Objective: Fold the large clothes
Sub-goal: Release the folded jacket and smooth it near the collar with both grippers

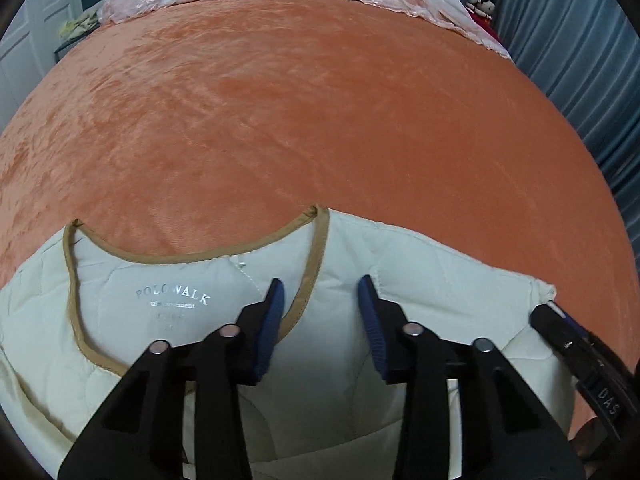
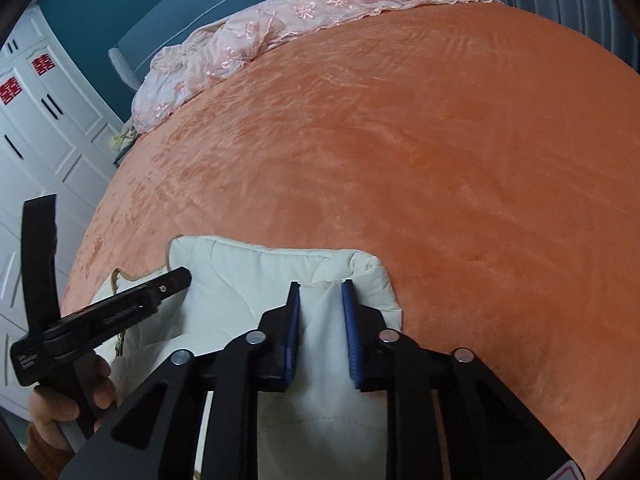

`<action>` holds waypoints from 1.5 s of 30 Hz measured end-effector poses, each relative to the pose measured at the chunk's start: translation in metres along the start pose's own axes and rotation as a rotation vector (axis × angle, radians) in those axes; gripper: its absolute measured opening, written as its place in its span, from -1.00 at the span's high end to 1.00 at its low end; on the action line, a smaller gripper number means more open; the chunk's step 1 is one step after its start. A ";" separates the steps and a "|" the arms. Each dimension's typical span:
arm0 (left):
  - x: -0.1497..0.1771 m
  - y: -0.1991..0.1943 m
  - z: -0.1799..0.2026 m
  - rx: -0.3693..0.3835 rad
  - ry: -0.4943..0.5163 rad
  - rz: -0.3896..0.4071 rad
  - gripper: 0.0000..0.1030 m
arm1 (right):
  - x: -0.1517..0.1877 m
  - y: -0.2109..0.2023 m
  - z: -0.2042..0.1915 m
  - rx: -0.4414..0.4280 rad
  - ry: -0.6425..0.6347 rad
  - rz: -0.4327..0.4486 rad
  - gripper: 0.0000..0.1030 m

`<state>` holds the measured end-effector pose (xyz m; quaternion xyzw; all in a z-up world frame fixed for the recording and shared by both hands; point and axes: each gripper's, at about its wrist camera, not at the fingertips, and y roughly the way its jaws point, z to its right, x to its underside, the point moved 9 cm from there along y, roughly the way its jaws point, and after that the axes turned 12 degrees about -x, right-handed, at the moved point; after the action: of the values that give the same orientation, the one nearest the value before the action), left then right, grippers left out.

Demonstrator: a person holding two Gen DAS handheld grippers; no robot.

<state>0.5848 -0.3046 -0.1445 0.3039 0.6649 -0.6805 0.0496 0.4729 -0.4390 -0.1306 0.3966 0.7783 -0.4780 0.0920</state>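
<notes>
A cream quilted jacket [image 1: 424,276] with tan collar trim [image 1: 316,252] lies at the near edge of the bed, its inner label [image 1: 172,298] facing up. My left gripper [image 1: 322,286] stands over the shoulder just right of the collar, and padded fabric fills the gap between its blue pads [image 1: 272,320]. In the right wrist view my right gripper [image 2: 320,286] pinches a raised ridge of the jacket [image 2: 248,272] at its far right corner. The left gripper's fingers [image 2: 168,284] show from the side there, held by a hand [image 2: 72,404].
An orange plush bedspread [image 1: 320,120] stretches away beyond the jacket. A pink lace cloth [image 2: 240,48] is bunched along the far side by the blue headboard [image 2: 180,12]. White wardrobe doors [image 2: 40,120] stand at left and a grey-blue curtain [image 1: 580,60] at right.
</notes>
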 end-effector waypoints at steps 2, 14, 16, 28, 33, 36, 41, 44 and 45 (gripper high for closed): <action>0.002 0.004 -0.001 -0.054 0.022 0.033 0.56 | 0.001 -0.002 -0.001 0.013 -0.023 0.030 0.77; -0.001 -0.016 -0.022 -0.168 -0.050 0.147 0.57 | -0.001 0.001 0.011 0.113 -0.032 0.050 0.72; -0.001 -0.041 -0.044 -0.143 -0.070 0.192 0.19 | -0.015 -0.026 0.001 0.138 -0.033 0.121 0.52; 0.036 -0.028 -0.159 -0.199 -0.001 0.044 0.05 | 0.039 0.067 -0.182 -0.075 -0.312 -0.225 0.63; 0.045 -0.015 -0.163 -0.246 0.097 0.055 0.00 | 0.070 0.104 -0.164 -0.032 -0.339 -0.315 0.95; 0.039 -0.008 -0.173 -0.269 0.035 0.077 -0.01 | 0.055 0.109 -0.149 0.013 -0.304 -0.271 1.00; 0.032 0.002 -0.183 -0.308 -0.025 0.114 -0.08 | 0.045 0.111 -0.123 0.033 -0.245 -0.185 1.00; 0.031 0.006 -0.183 -0.336 -0.033 0.142 -0.16 | 0.045 0.114 -0.123 0.033 -0.256 -0.148 1.00; 0.031 0.007 -0.184 -0.336 -0.040 0.152 -0.18 | 0.045 0.116 -0.123 0.035 -0.260 -0.138 1.00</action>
<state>0.6268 -0.1224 -0.1524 0.3270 0.7434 -0.5599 0.1641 0.5536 -0.2883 -0.1669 0.2784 0.7769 -0.5439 0.1518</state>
